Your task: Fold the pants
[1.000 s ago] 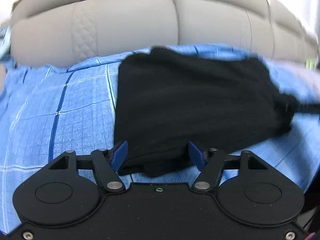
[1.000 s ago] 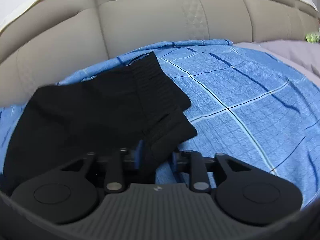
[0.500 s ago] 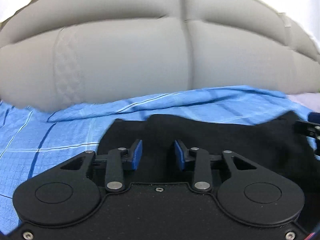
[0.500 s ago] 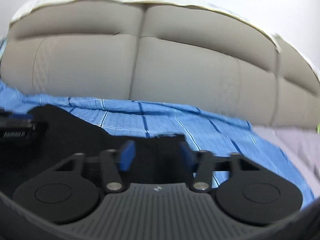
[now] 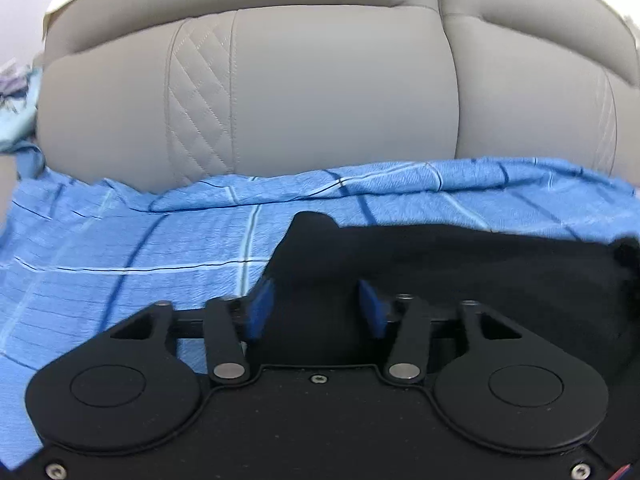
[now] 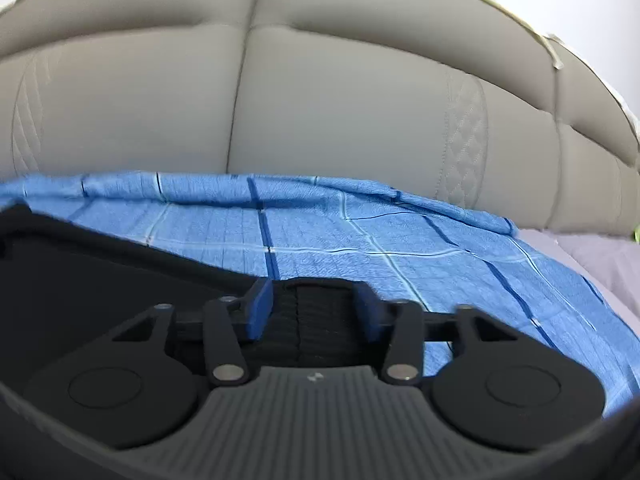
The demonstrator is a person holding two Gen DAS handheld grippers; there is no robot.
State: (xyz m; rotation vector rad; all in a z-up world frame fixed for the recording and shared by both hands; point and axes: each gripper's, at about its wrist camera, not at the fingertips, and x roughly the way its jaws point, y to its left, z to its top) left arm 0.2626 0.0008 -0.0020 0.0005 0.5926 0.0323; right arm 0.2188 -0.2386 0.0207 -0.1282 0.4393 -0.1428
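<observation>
The black pants [image 5: 460, 264] lie on a blue checked sheet [image 5: 120, 248], just short of the headboard. In the left wrist view my left gripper [image 5: 316, 306] sits low over their left edge. Its jaws are opening, with black cloth between the blue pads [image 5: 260, 308], which do not press on it. In the right wrist view the pants [image 6: 100, 272] stretch away to the left. My right gripper [image 6: 314, 306] is opening too, and the ribbed waistband [image 6: 312, 332] lies slack between its pads. The cloth under both gripper bodies is hidden.
A padded beige headboard [image 5: 320, 100] rises close ahead, also filling the right wrist view [image 6: 360, 100]. The blue sheet [image 6: 360, 232] bunches against its foot. A pale lilac cover [image 6: 600, 256] lies at the far right, and a patterned cloth [image 5: 16, 92] at the far left.
Both grippers have moved toward the headboard with the pants' edge, so the pants now lie under them rather than spread ahead. The left jaws narrowed, then widened; the right jaws widened.
</observation>
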